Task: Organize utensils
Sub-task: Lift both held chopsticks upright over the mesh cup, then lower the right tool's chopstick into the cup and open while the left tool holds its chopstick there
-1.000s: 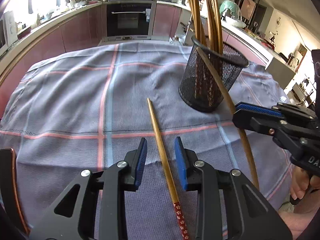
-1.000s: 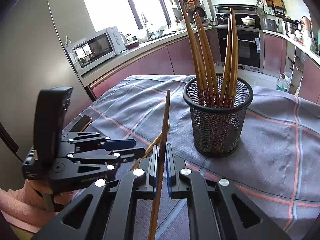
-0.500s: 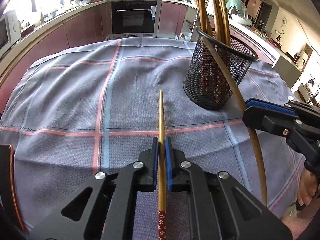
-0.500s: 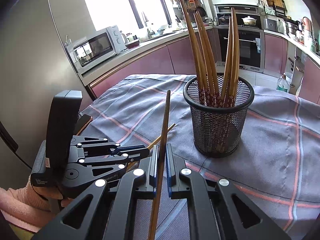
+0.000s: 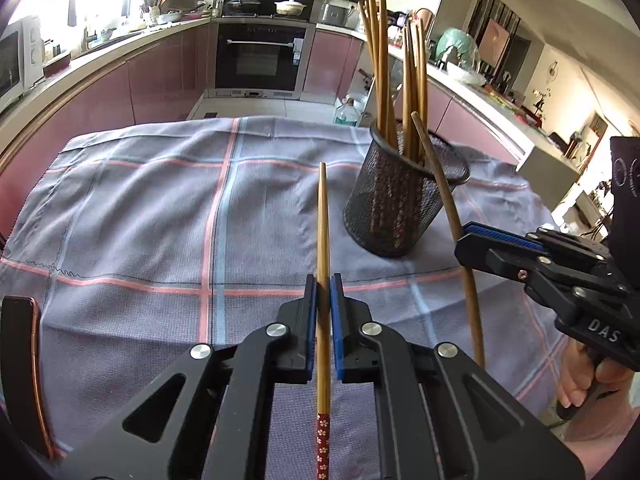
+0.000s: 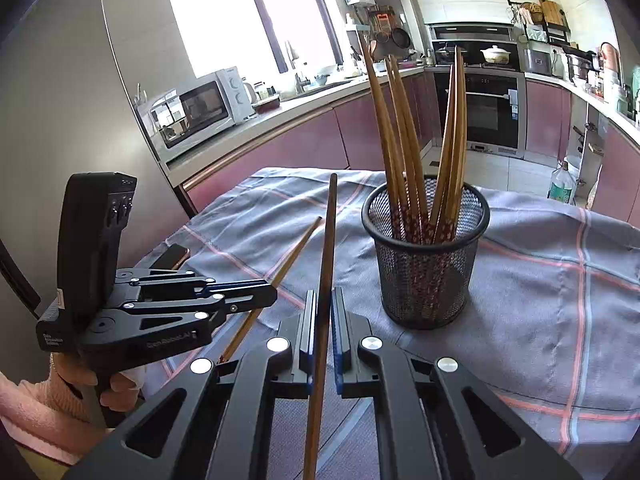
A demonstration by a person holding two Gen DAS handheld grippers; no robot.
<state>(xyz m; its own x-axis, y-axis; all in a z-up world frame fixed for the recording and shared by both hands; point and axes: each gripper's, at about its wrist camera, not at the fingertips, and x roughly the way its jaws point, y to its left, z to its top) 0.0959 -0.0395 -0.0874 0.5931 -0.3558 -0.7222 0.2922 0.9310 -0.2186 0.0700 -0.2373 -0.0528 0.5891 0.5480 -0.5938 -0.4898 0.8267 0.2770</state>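
On the checked grey cloth covering the tabletop (image 5: pixel 140 208), a black wire-mesh cup (image 6: pixel 426 264) stands with several brown wooden chopsticks upright inside. Left hand-held gripper (image 5: pixel 323 300) is clamped on a tan chopstick with a red flowered end (image 5: pixel 322 240); right hand-held gripper (image 6: pixel 323 316) is clamped on a darker brown chopstick (image 6: pixel 327 248). Both tips point toward the cup, neither in. Advice: drop one at a time, lift tip above rim, tilt steeper, aim for the gap between the standing sticks, release only once inside.
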